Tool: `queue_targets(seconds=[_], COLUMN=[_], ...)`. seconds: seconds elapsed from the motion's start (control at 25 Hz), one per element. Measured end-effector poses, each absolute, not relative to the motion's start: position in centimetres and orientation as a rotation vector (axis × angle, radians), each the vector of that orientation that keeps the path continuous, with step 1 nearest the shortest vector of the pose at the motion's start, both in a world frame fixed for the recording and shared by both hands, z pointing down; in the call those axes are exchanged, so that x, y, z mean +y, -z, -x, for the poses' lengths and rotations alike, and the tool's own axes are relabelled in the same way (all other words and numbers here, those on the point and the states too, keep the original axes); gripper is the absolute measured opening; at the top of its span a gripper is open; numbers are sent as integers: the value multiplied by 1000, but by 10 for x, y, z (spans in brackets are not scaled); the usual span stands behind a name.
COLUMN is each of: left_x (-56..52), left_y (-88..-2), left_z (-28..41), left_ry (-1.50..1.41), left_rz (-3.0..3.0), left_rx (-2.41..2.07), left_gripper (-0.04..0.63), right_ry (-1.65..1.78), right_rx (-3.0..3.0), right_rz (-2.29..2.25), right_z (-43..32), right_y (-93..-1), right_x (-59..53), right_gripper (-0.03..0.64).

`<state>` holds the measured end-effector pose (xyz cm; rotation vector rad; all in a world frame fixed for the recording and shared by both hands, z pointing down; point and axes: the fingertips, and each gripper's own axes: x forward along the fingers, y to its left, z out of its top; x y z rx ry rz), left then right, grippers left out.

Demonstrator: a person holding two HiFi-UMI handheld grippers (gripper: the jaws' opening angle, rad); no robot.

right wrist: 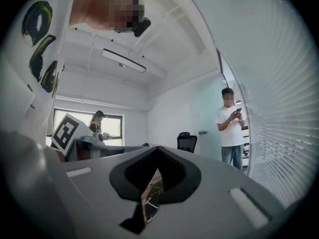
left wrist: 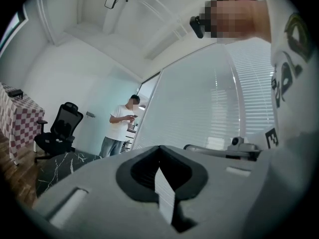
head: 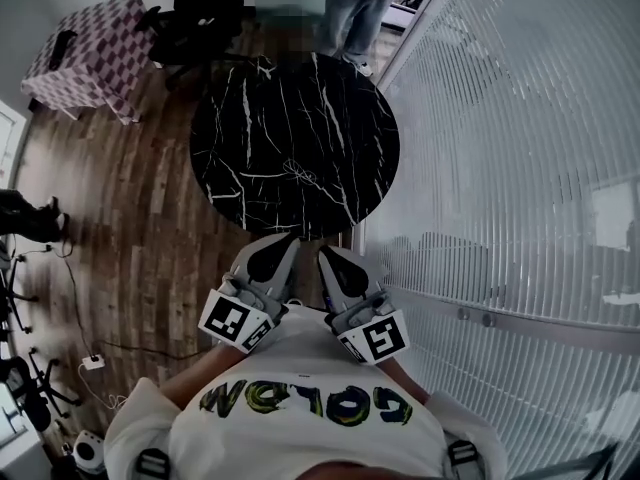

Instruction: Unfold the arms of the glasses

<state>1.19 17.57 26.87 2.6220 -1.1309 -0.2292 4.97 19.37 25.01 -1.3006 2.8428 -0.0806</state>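
You are holding both grippers close in front of your chest, side by side and pointing level toward the round black marble table. The left gripper is showing its jaws pressed together with nothing between them, and its own view is confirming that: only the white blinds are showing through the slit below the closed tips. The right gripper is sitting just beside it, and its jaws are likewise together and empty, with a sliver of marble and wooden floor showing through its slit. From the head view both sets of tips are lining up with the table's near rim. The glasses are lying on the table as a faint thin-wire outline, on the near half and slightly right of the middle, well apart from both grippers; whether their arms are folded is too small to tell. Beyond the far rim a person in a white T-shirt and jeans is standing and looking at a phone. A black office chair is standing to the far left of the table, near a stand with a checkered cloth, and a glass wall with white blinds is running along your right
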Motion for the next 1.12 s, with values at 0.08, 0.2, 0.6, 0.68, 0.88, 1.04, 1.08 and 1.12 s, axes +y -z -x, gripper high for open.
queue_targets(seconds=[0.08,0.2,0.6,0.68,0.88,1.04,1.08,1.12], left_x=[156,128,48,37,18,10,10,9], left_y=[-268,-266,-267,-268,-275,-282,-284,-286], left_z=[-1,14,49,53,64,69,70,71], left_ry=[230,225,214,211,194,174,169,166], left_rz=[-2624,-2635,-2654,-2659,-2664,-2665,-2662,-2658], left_rx=[-1124,-1107,-1058,-1045,-1023,-1004,-1001,-999], left_gripper=[5,5,5,5,5,5,5,5], right_ry=[78,70,58,57,67,104,118,131], right_rx=[2858,2872,2859,2853,2823,2828,2834,2840], right_rz=[1297,1298,1358,1370,1405,1426,1427,1428], right_z=[-37,-19,15,19,28,34,35,36], right_y=[-250,-248,-248,-249,-255,-265,-268,-272], right_x=[175,146,64,52,32,27,26,26], right_gripper=[2,2,2,2,2,2,2,2])
